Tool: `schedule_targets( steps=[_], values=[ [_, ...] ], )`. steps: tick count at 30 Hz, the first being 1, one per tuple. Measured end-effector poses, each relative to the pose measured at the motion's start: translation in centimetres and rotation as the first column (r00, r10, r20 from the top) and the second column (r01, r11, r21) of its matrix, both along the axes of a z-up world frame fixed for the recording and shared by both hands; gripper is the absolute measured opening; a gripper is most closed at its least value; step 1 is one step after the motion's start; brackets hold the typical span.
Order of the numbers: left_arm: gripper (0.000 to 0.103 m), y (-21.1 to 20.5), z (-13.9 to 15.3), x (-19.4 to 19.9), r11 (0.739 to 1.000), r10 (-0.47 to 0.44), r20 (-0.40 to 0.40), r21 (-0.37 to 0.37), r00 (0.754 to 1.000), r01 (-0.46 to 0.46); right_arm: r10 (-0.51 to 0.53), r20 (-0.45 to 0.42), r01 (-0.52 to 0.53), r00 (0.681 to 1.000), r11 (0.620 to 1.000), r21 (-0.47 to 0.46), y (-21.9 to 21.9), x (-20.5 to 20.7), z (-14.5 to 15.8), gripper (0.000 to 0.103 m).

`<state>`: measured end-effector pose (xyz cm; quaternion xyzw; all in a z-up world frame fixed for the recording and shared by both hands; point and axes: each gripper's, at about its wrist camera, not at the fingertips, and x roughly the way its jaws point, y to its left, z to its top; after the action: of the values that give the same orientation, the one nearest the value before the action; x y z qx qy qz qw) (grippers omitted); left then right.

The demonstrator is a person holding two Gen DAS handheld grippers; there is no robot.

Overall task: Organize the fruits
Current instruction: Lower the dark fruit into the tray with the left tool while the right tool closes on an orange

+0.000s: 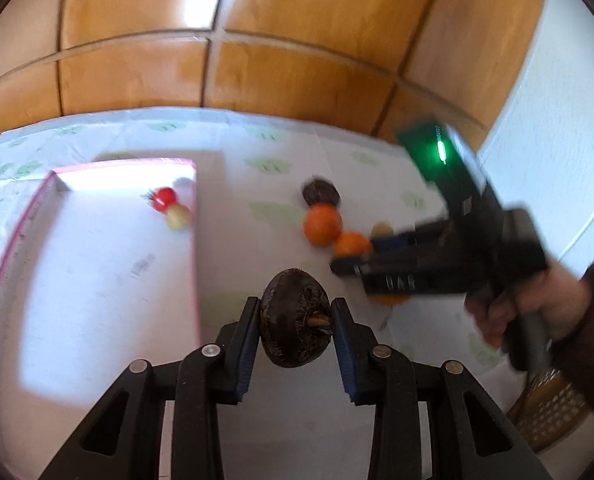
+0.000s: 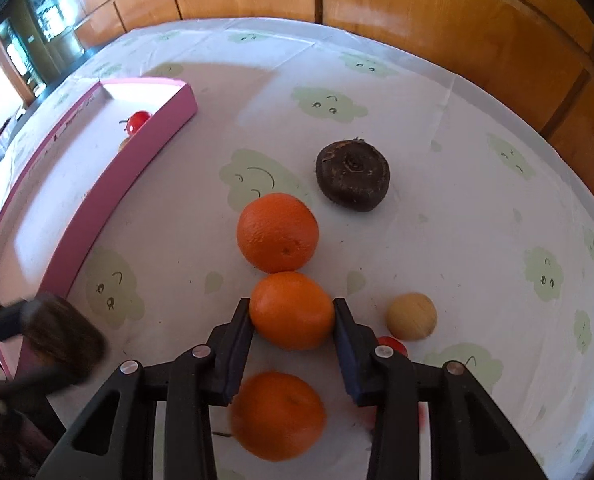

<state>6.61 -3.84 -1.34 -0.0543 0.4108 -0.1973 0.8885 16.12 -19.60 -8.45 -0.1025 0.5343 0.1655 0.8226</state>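
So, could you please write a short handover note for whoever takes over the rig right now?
Left tool: shut on a dark brown fruit, held beside the pink tray.
Right tool: fingers on both sides of the middle orange, apparently gripping it.
Done: a red fruit and a pale fruit lie in the tray.
Left on the tablecloth: far orange, near orange, second dark fruit, tan ball, a red fruit by the right finger.

No words, brands or numbers can be read in either view. The dark marks along the pink box's (image 2: 97, 196) far-left rim are too small to make out, and the table's cloth (image 2: 437, 208) carries only pale green smiling-face drawings, no lettering.
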Motion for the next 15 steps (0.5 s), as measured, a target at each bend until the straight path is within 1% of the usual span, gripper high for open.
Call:
schedule_targets(
  steps=[2,4,7,9,12,15],
  values=[
    [0.035,1.4,1.0,0.3,0.999,0.034,0.021,-0.012,0.999,-0.034,0.002,0.006,-0.002,1.000,1.000,0.006,-0.1,-0.2,0.0,0.039],
    [0.035,3.4,1.7,1.1,0.996,0.092,0.037,-0.011,0.995,-0.092,-0.002,0.003,0.002,1.000,1.000,0.023,-0.4,-0.3,0.0,0.039],
    [0.035,6.3,1.8,2.8,0.984,0.179,0.036,0.009,0.983,-0.180,-0.002,0.005,0.002,1.000,0.999,0.035,-0.4,-0.2,0.1,0.039],
    [0.035,7.8,1.3,4.3,0.973,0.226,0.023,0.037,0.974,-0.227,-0.004,0.006,0.003,1.000,0.999,0.043,-0.6,-0.4,0.1,0.039],
    [0.035,9.2,0.2,6.3,0.966,0.250,0.003,0.072,0.968,-0.250,-0.011,0.002,0.011,1.000,0.998,0.056,-0.7,-0.5,0.1,0.039],
    [0.035,9.5,-0.7,8.5,0.964,0.257,-0.026,0.081,0.966,-0.254,-0.014,0.004,0.014,1.000,0.998,0.059,-0.6,-0.4,0.0,0.039]
  ],
)
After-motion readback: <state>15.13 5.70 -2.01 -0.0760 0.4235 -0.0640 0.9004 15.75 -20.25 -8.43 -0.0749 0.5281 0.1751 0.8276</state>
